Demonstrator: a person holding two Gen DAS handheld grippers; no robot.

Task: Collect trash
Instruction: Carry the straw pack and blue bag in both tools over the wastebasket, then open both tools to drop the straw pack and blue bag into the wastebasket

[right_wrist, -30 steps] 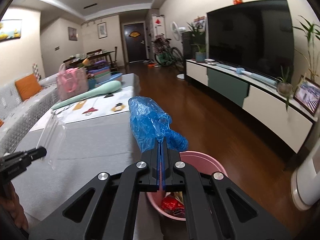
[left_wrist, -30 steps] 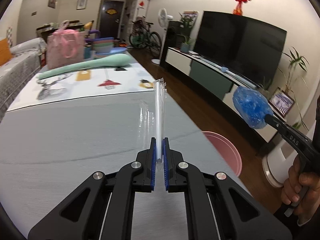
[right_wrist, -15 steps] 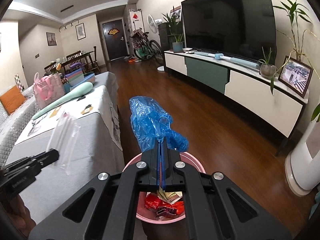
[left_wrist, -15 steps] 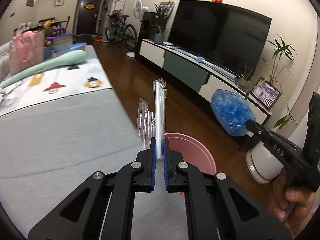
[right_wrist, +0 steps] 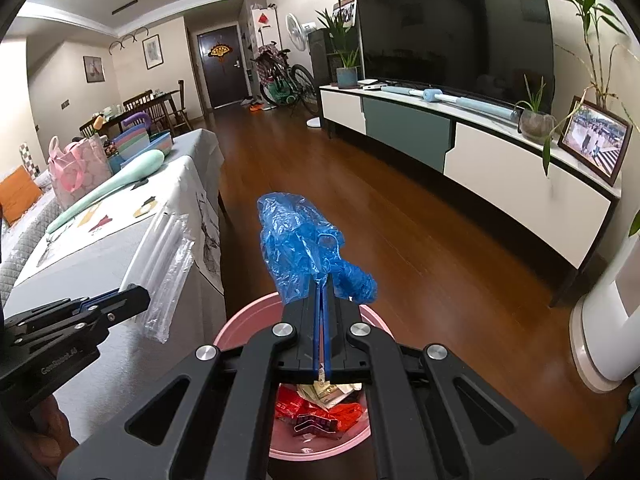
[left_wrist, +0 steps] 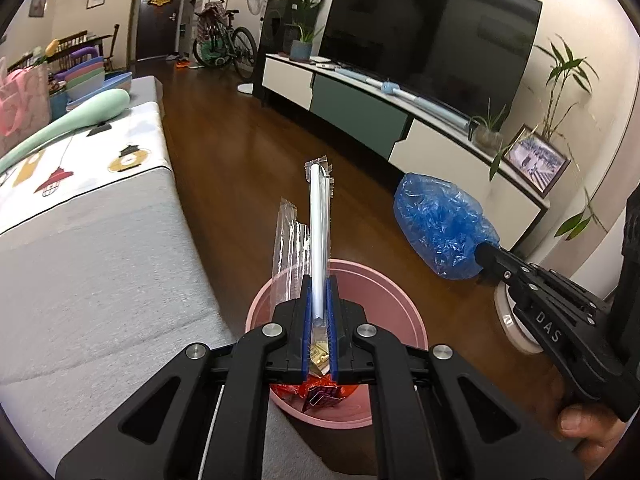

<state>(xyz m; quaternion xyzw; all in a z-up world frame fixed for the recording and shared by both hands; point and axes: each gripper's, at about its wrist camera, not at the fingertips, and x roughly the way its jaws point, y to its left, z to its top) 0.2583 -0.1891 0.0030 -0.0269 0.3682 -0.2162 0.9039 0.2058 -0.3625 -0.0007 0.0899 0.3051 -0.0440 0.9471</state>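
Clear plastic straw packet [left_wrist: 318,232] stands upright in our left hand-held gripper [left_wrist: 319,312], clamped at its base directly above the pink bin [left_wrist: 404,312] (beside the grey surface [left_wrist: 100,272]). From the right wrist, our right hand-held gripper [right_wrist: 322,312] pinches the blue bag [right_wrist: 300,244], likewise over the bin; both need only release.

Colours and patterns noted

Bin [left_wrist: 408,312] pink, with red and gold wrappers [right_wrist: 320,412] inside. Bag [right_wrist: 308,248] blue, crinkled. Sleeve [left_wrist: 320,232] clear, straw white. Fingers [left_wrist: 306,320] black with blue pads. Bench [left_wrist: 100,260] grey; cloth [left_wrist: 80,160] white, lantern print.
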